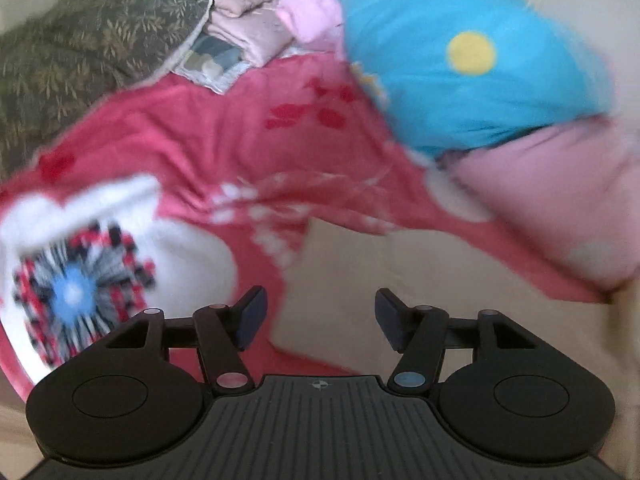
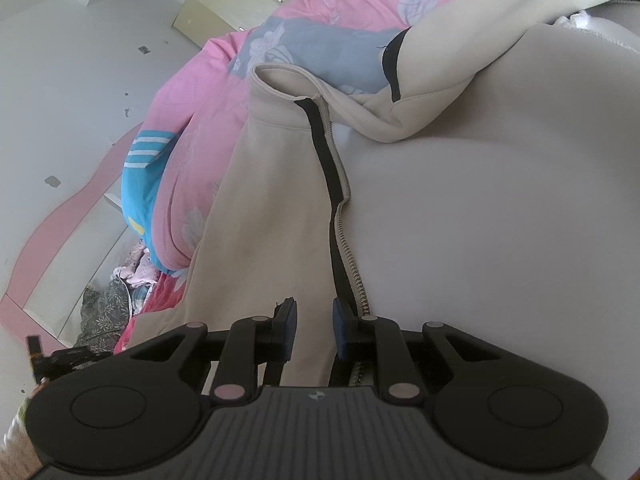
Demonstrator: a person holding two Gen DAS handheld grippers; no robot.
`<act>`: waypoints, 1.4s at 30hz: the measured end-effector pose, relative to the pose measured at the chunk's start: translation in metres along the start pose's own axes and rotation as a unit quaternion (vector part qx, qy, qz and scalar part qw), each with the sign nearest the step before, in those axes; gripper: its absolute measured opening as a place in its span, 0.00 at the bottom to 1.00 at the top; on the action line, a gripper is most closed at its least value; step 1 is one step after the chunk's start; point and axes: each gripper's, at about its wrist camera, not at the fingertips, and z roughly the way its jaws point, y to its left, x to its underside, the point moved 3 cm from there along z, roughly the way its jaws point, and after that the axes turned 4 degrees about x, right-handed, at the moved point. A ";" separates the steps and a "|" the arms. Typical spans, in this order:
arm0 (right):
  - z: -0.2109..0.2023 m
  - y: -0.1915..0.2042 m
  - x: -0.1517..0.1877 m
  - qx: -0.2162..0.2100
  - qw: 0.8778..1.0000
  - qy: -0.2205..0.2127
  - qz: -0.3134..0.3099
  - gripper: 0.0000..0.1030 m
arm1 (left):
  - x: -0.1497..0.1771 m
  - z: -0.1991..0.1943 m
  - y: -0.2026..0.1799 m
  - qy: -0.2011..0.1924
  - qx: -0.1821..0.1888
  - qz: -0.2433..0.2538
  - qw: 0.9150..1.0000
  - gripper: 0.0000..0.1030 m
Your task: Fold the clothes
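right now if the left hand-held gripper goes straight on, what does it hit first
Most likely the beige garment, whose corner lies just beyond the open left hand-held gripper; depth is unclear in the blur.

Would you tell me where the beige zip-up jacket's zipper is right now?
In the right wrist view, the black-edged zipper runs down the middle of the beige zip-up jacket, ending by the right gripper, which pinches the fabric.

No readable text, labels, brands or numbers in either view.
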 end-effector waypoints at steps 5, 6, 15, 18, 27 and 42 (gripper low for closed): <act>0.001 -0.001 0.000 -0.001 1.000 0.000 0.002 0.19 | 0.020 0.012 0.010 0.029 0.100 -0.116 0.988 0.59; 0.001 -0.001 0.000 0.000 1.000 -0.001 0.001 0.19 | 0.024 0.019 0.013 0.036 0.108 -0.137 0.984 0.59; -0.001 0.001 0.001 0.004 1.000 -0.002 -0.002 0.18 | 0.028 0.053 0.036 -0.004 0.138 -0.279 0.950 0.58; -0.001 0.000 0.001 0.001 1.000 -0.002 0.000 0.18 | 0.022 0.057 0.028 -0.034 0.102 -0.262 0.959 0.36; 0.000 0.000 0.000 0.001 1.000 -0.002 0.001 0.18 | -0.003 -0.022 -0.009 -0.200 0.055 -0.179 0.962 0.15; 0.000 0.002 -0.002 0.008 1.000 0.008 -0.004 0.18 | 0.041 -0.035 0.062 -0.124 0.051 -0.245 0.960 0.27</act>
